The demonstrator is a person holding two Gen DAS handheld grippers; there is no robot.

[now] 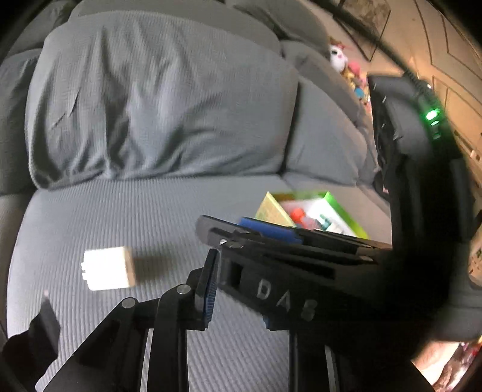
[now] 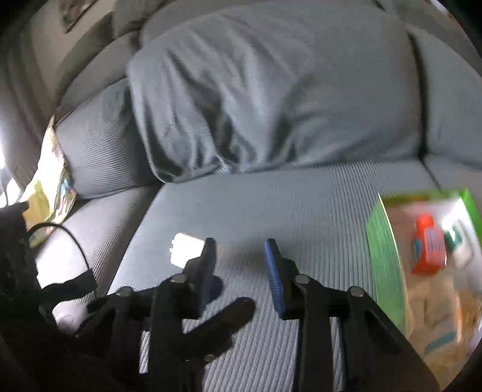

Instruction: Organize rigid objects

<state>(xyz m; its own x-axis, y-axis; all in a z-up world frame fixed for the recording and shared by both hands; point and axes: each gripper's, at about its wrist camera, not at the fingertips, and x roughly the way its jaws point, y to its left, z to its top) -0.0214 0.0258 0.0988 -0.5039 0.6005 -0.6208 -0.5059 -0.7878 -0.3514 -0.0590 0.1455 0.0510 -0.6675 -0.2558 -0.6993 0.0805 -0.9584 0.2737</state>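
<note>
1 white block (image 1: 107, 268), 1 green box (image 2: 388, 256), 1 orange item (image 2: 429, 248) inside, 2 grippers.

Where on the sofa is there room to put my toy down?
The widest bare patch is the seat between the white block and the green box, running back to the big back cushion. It is crowded inside the box, around the red thing, and in the left corner by the colourful packet.

Sofa: grey ribbed seat cushion (image 2: 271, 196)
Back cushion: large, grey, creased (image 1: 156, 99)
Wall: cream panelled (image 1: 452, 45), framed picture (image 1: 366, 18)
Light: warm at right
</note>
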